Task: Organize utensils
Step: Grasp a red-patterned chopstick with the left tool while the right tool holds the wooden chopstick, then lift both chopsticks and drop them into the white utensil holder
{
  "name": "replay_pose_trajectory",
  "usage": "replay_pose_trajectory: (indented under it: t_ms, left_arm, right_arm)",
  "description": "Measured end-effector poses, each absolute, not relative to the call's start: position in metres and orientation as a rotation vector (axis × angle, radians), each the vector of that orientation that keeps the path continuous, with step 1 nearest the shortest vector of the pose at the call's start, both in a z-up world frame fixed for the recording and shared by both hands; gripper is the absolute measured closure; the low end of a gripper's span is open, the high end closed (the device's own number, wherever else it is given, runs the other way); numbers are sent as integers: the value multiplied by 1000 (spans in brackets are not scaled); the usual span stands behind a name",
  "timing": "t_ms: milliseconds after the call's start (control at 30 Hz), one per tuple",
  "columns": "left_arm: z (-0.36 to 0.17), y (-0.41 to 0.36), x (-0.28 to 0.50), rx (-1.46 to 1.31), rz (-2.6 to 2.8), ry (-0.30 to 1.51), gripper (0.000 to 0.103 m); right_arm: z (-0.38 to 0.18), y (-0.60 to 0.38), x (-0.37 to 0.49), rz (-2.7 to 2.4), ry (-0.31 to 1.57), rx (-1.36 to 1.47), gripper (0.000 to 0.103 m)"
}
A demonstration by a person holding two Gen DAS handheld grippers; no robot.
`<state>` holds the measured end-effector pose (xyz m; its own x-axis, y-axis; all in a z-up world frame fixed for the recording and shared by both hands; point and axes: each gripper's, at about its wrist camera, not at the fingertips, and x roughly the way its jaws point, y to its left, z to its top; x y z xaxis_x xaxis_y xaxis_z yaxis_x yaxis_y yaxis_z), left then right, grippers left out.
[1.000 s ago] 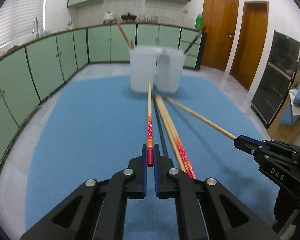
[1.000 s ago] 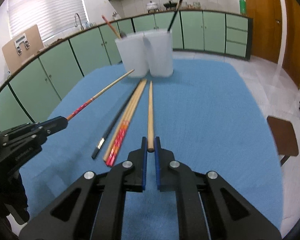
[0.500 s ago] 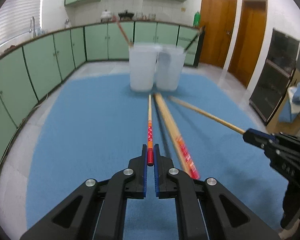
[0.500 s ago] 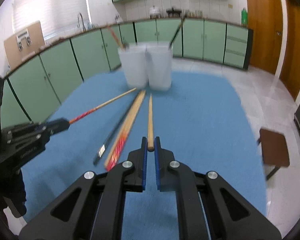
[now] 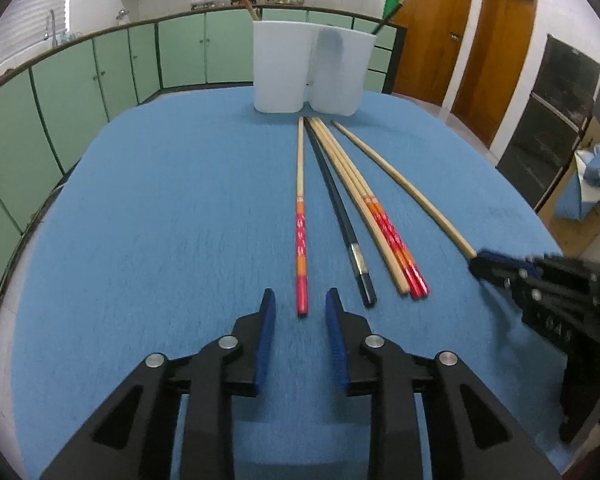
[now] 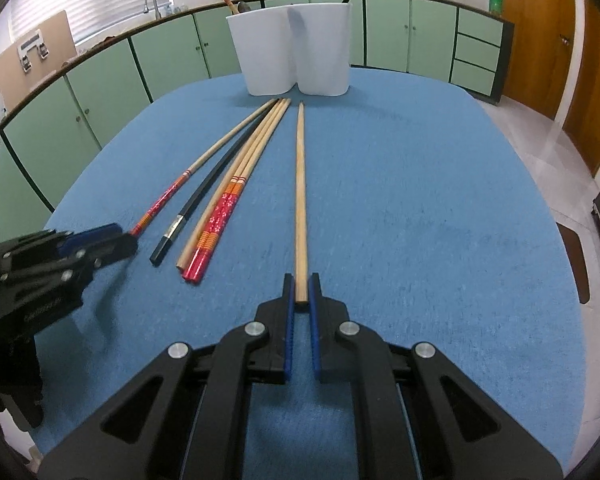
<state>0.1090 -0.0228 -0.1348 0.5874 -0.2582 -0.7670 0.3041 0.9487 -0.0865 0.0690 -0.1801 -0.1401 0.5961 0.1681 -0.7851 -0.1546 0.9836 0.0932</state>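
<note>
The left gripper [image 5: 300,312] has just been opening; its jaws stand apart with the red-ended chopstick [image 5: 300,224] lying loose between them on the blue table [image 5: 160,220]. The right gripper [image 6: 301,292] is clamped on the butt of a plain wooden chopstick [image 6: 300,184]. Both sticks point toward the white holder [image 6: 292,56] at the table's far edge. They look light, stiff and smooth, likely to pivot, so a hold slightly in from the butt seems safer.
</note>
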Motion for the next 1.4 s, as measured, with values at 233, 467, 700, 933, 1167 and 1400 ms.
replay_pose_trajectory:
  t_ms: [233, 467, 700, 933, 1167, 1400]
  left_arm:
    - [-135, -24, 106, 65, -326, 883, 77]
    - [-135, -28, 113, 69, -318, 881, 84]
    - [-134, -27, 111, 65, -311, 879, 98]
    - [-92, -19, 96, 42, -317, 807, 98]
    - [-17, -8, 86, 22, -321, 630, 98]
    - [36, -11, 105, 8, -358, 508, 98]
  right_arm:
    - [-140, -183, 69, 194, 914, 30, 97]
    - [-141, -183, 70, 196, 916, 34, 97]
    - [-139, -184, 70, 197, 914, 35, 97]
    - [-108, -194, 67, 199, 838, 36, 97]
    - [-40, -201, 67, 199, 681, -13, 97]
    - [24, -206, 84, 253, 573, -19, 97]
